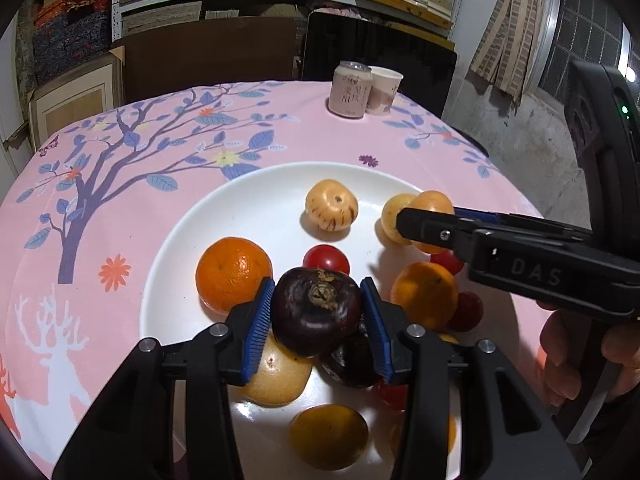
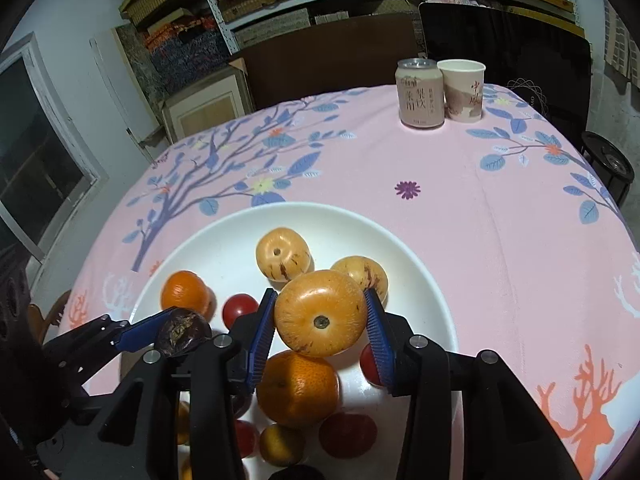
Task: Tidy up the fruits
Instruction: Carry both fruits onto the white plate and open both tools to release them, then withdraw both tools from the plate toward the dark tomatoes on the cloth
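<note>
A white plate (image 1: 224,224) on the pink tablecloth holds oranges, red tomatoes, pale yellow striped fruits and dark purple fruits. My left gripper (image 1: 318,312) is shut on a dark purple fruit (image 1: 316,312) and holds it above the pile; it also shows in the right wrist view (image 2: 182,332). My right gripper (image 2: 320,320) is shut on a yellow-orange fruit (image 2: 320,314) above an orange (image 2: 298,388). In the left wrist view the right gripper (image 1: 424,224) reaches in from the right over the plate's far side. A striped yellow fruit (image 1: 331,205) lies alone at the plate's back.
A drink can (image 2: 420,94) and a paper cup (image 2: 464,90) stand at the table's far edge. Dark chairs and shelves with boxes stand behind the table. A hand (image 1: 576,360) holds the right gripper at the right.
</note>
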Action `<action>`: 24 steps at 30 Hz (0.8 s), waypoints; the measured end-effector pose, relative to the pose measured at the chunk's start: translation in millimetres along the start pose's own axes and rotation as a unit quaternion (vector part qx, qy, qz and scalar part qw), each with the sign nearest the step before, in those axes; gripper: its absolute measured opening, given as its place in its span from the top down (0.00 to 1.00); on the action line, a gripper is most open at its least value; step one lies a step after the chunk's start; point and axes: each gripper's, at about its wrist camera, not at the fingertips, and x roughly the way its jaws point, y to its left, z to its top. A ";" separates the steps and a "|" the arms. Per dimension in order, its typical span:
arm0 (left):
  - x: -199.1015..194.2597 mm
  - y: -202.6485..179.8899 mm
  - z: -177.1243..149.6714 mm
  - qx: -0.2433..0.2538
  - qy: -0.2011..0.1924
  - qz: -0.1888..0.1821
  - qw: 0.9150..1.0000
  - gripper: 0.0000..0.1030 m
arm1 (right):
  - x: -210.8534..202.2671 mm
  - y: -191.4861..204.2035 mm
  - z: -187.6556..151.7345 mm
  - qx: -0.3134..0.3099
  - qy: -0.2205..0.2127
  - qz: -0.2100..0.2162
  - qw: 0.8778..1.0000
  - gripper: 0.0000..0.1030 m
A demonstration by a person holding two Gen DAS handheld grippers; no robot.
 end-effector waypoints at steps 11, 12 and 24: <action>-56.4 1.7 -18.9 -0.018 -0.050 0.001 0.999 0.35 | -65.3 6.4 -22.9 -0.028 -0.063 -0.007 0.998 0.43; -67.7 0.7 -27.4 -0.017 -0.057 0.002 0.998 0.30 | -73.1 7.3 -29.0 -0.030 -0.064 -0.004 0.998 0.42; -109.2 3.3 -122.6 -0.028 -0.035 -0.015 0.999 0.25 | -104.7 45.0 -165.5 -0.131 -0.001 0.050 0.990 0.42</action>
